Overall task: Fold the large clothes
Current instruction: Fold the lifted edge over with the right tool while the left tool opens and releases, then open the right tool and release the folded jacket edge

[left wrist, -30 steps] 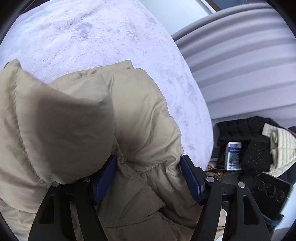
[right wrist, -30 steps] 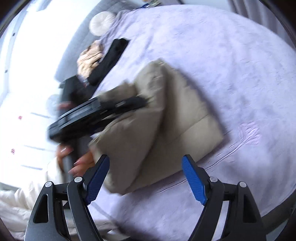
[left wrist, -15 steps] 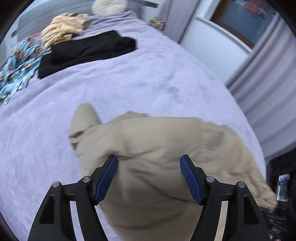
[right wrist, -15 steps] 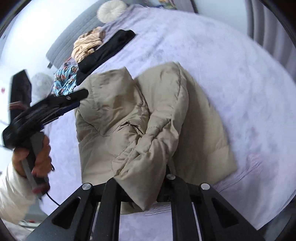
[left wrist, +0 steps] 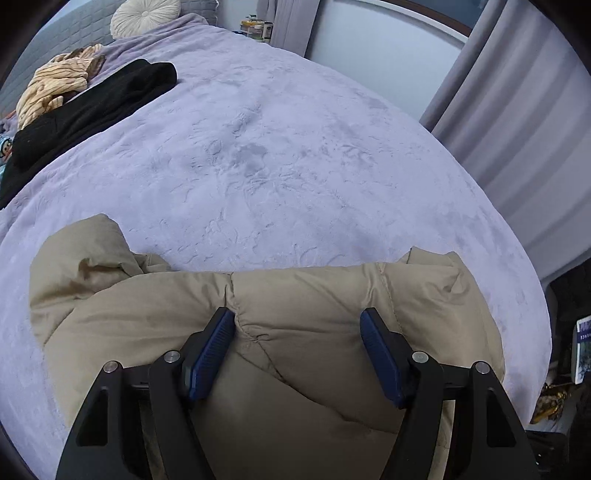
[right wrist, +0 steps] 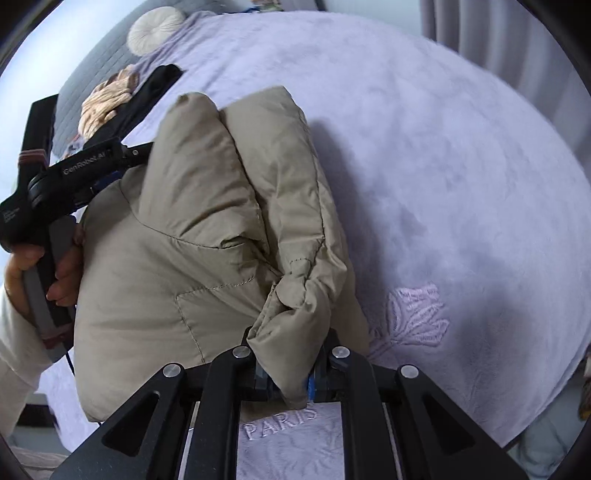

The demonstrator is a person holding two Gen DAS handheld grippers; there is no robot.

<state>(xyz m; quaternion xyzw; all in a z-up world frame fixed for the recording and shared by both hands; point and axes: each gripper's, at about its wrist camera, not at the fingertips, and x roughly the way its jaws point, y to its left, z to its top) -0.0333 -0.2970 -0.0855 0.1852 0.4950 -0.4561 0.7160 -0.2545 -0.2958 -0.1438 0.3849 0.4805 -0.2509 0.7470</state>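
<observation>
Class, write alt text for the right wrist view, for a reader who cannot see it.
The right gripper pinches a bunched edge of a beige puffer jacket lying folded on a lilac bedspread embroidered with "PARIS". At the left, a hand holds the left gripper against the jacket's far side.

Home bedroom — lavender bedspread [left wrist: 295,155], round cushion [left wrist: 146,16], grey curtains [left wrist: 524,122]

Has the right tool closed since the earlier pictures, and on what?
Yes. The right tool has just been closing; it now pinches a fold of the beige jacket, above the fixed PARIS embroidery on the bedspread.
</observation>
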